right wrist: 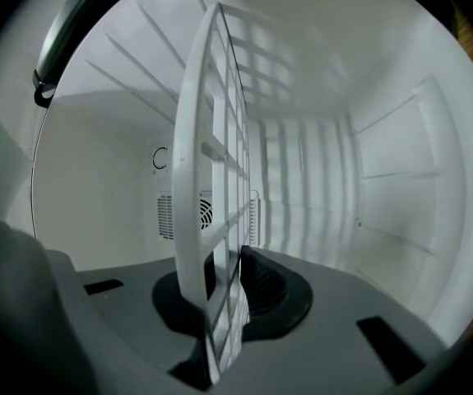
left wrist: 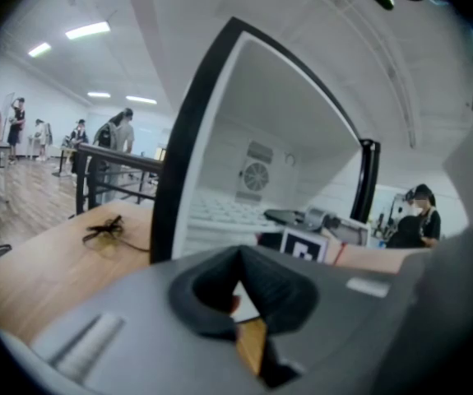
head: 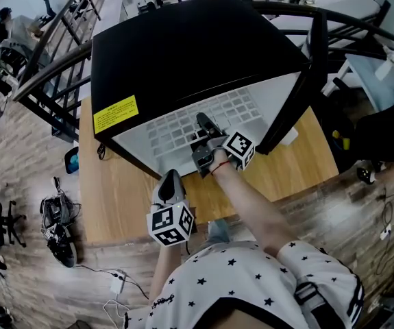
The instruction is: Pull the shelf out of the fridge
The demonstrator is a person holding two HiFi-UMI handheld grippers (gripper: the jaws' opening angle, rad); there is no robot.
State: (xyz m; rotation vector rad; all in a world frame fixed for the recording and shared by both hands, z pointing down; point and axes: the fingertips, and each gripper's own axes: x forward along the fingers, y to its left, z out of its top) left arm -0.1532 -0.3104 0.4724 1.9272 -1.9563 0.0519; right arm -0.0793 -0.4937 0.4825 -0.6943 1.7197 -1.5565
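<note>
A black mini fridge [head: 183, 46] stands on a wooden table [head: 125, 197] with its door [head: 299, 94] swung open to the right. Its white grid shelf [head: 176, 129] lies inside the white cavity. My right gripper [head: 202, 120] reaches into the opening and is shut on the shelf's front edge. In the right gripper view the shelf [right wrist: 211, 163] stands edge-on between the pads of the right gripper [right wrist: 224, 274]. My left gripper [head: 170, 178] hangs back over the table's front part, shut and holding nothing. The left gripper [left wrist: 240, 257] faces the fridge opening [left wrist: 302, 113], and the right gripper [left wrist: 289, 218] shows there too.
A dark pair of glasses [left wrist: 104, 229] lies on the table left of the fridge. Black railings [head: 59, 40] run behind and beside the table. Cables and gear [head: 59, 225] lie on the wood floor at left. People [left wrist: 117, 138] stand far off.
</note>
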